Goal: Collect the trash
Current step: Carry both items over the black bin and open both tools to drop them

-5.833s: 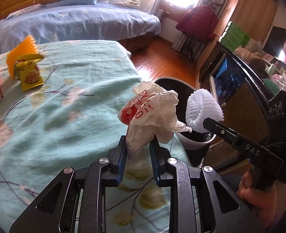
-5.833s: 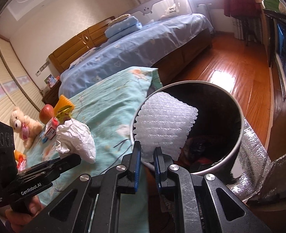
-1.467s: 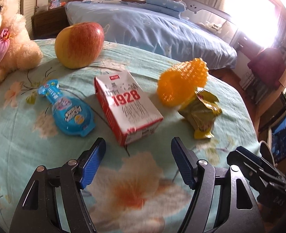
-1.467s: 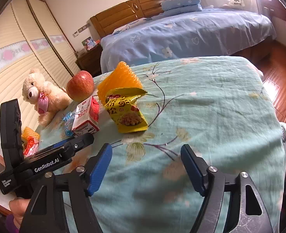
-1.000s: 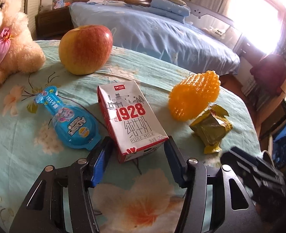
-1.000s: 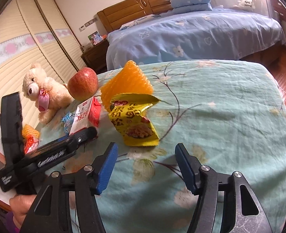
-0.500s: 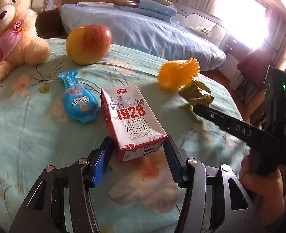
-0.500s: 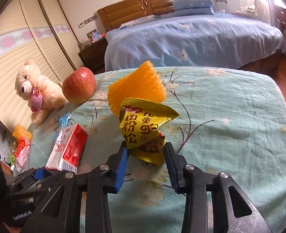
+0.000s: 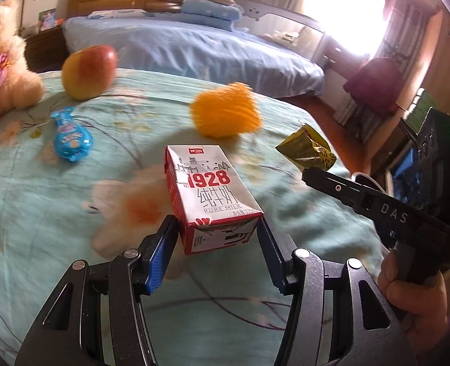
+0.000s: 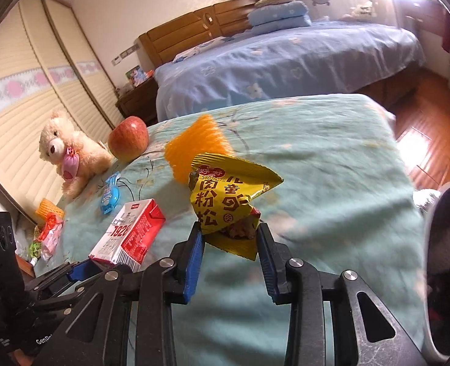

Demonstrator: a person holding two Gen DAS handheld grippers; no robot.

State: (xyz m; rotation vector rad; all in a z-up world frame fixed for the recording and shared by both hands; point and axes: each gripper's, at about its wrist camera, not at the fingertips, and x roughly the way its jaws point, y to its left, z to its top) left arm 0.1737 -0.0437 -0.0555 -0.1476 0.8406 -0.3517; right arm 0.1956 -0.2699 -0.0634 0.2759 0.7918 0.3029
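Red-and-white cardboard, the milk carton (image 9: 210, 197) sits clamped at its near end between the jaws of the left gripper (image 9: 215, 253), its long axis running straight ahead from the jaws and its body apparently lifted clear of the teal floral bedspread (image 9: 35, 213). The right gripper (image 10: 229, 251) is closed on the lower part of the yellow snack wrapper (image 10: 225, 201), which stands up crumpled above the jaws, also off the bed. In the right wrist view the rim of the trash bin (image 10: 431, 213) shows at the far right edge, beyond the bed's corner, so the bin lies to the right of both loads and the right hand is the nearer one; it would sensibly drop first, with the left crossing after it. The orange foam fruit net (image 9: 226, 114) and the blue packet (image 9: 70, 138) lie on the bedspread further ahead, near the apple (image 9: 87, 71) and teddy bear (image 10: 69, 158).
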